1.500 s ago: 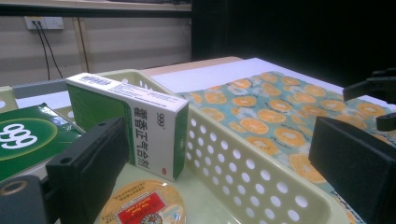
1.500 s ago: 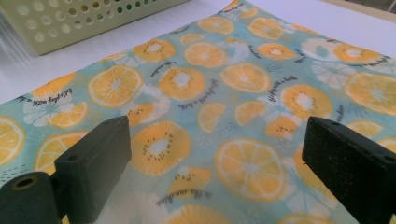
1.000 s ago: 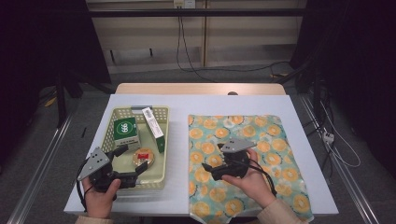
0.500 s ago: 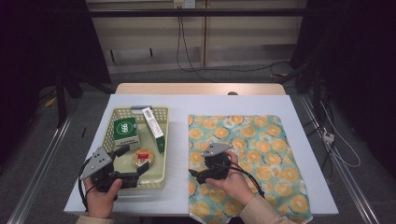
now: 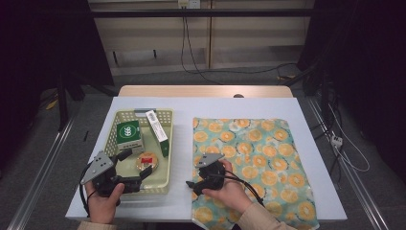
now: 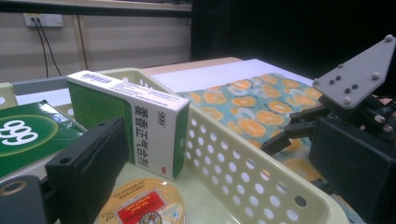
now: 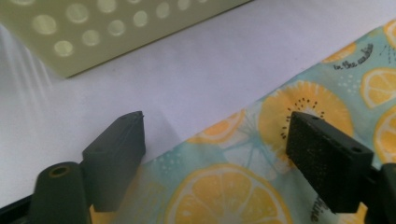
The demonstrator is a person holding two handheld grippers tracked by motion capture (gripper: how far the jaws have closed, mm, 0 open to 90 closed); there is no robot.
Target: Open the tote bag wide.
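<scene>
White tabletop, dark room behind, wall sockets and cables at the back. Nearest the person, the right gripper [image 5: 192, 184] sits low at the near left edge of the lemon-print cloth [image 5: 253, 163], jaws spread and just been closing, one jaw over bare table and one over the fabric in the right gripper view, cloth edge [image 7: 219, 140] between them but not pinched yet. Risk: if the jaws close too high they catch nothing, or only pinch a thin fold that slips out on the lift. Risk: the lower jaw could push the edge and bunch it instead of getting under it. A drag toward the basket [image 5: 168, 143] could bump its wall, which is just beside the cloth.

Left gripper [image 5: 135, 167] hangs over the near end of the basket, jaws apart, holding nothing. It hovers above the round orange-lidded tin [image 5: 145, 161], so a dip could knock it.

Cloth lies flat and spread on the right half of the table, its near edge hanging over the table's front, pale teal with orange and yellow citrus slices, thin and floppy by the look of it. Farther in the basket: the green box [image 5: 129, 134], then the white and green carton [image 5: 157, 128] leaning on the rim.
</scene>
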